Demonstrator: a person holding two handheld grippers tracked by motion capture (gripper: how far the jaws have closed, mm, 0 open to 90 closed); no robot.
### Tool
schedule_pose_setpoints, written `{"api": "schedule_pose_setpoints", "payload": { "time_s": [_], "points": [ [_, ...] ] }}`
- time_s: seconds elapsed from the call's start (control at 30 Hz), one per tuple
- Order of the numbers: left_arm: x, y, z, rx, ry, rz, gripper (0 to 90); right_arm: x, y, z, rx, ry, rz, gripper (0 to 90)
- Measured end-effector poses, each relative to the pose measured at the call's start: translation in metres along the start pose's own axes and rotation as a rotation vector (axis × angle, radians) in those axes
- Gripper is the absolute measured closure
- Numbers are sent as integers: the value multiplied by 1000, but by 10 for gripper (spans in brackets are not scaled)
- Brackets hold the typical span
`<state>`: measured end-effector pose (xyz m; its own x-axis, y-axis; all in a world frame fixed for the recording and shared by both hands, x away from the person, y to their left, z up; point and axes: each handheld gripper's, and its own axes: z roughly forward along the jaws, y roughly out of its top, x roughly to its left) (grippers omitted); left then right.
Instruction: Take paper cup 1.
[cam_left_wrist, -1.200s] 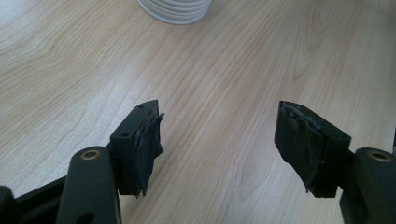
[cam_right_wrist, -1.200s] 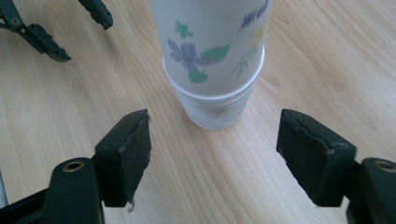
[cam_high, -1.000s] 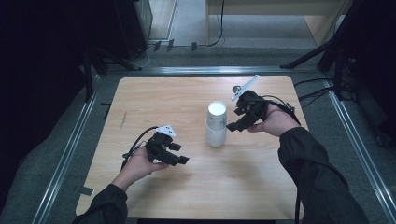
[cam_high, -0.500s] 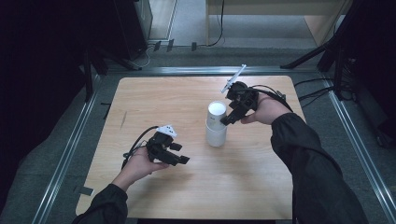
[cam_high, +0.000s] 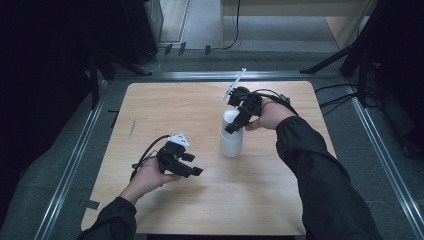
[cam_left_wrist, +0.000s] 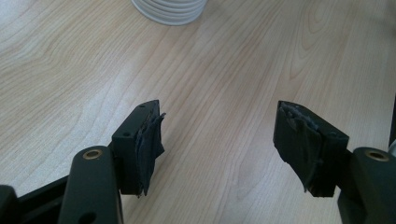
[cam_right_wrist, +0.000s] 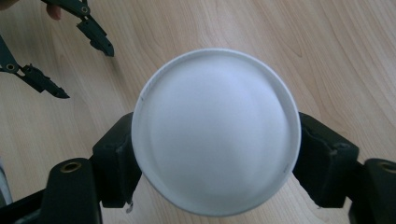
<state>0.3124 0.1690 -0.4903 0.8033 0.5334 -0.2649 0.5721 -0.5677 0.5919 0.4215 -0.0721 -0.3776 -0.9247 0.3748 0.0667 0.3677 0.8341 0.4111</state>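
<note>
The right gripper has just been closing around the top cup (stack beneath hidden); the left gripper gapes apart, empty.

Black sleeves run back from both hands. Left gripper: black body, white cap behind the jaws, a black cable looping off its rear. Right gripper: black too, a thin white rod on top, cables trailing behind. Frayed grey pads line the jaws' inner faces, brass screws just below.
</note>
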Motion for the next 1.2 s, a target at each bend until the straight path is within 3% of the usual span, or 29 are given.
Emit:
{"api": "schedule_pose_setpoints", "payload": {
  "time_s": [0.2,0.73,1.2],
  "points": [
    [0,0,-1,0,3,-3,324,1,2,0,28,-7,-3,304],
    [1,0,0,6,1,-3,324,0,3,-5,39,1,-1,306],
    [2,-1,-2,0,-7,0,321,1,11,-28,34,-10,13,321]
  ]
}}
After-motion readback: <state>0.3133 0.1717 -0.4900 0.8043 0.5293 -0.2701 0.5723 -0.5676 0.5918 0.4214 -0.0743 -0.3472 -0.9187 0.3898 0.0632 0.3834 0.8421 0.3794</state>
